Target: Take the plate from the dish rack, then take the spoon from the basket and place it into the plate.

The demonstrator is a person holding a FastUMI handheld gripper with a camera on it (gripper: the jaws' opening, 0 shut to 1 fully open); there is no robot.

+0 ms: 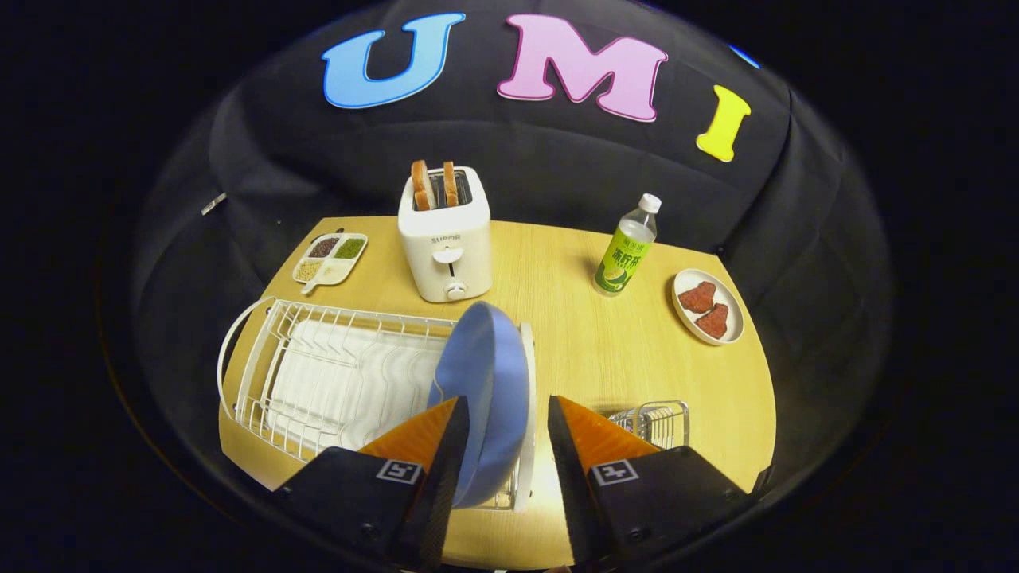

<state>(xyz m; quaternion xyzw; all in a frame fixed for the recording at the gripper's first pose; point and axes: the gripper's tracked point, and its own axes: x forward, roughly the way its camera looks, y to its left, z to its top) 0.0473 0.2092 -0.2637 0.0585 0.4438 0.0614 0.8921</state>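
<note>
A blue plate [486,374] stands on edge at the right end of the white wire dish rack [318,374]. My gripper [507,402] is open, and the plate's lower half sits between its fingers. The left finger [446,446] lies against or very near the plate's face, while the right finger [577,446] stands apart from it, just past the rack's right edge. A small wire basket [657,422] sits on the table right of the rack, partly hidden behind the right finger. What lies inside it cannot be made out.
On the wooden table [573,334], beyond the rack, a white toaster [444,239] holds two bread slices. A sectioned dish of grains [330,259] lies far left. At the far right are a green-labelled bottle [626,251] and a white plate with red slices [708,306].
</note>
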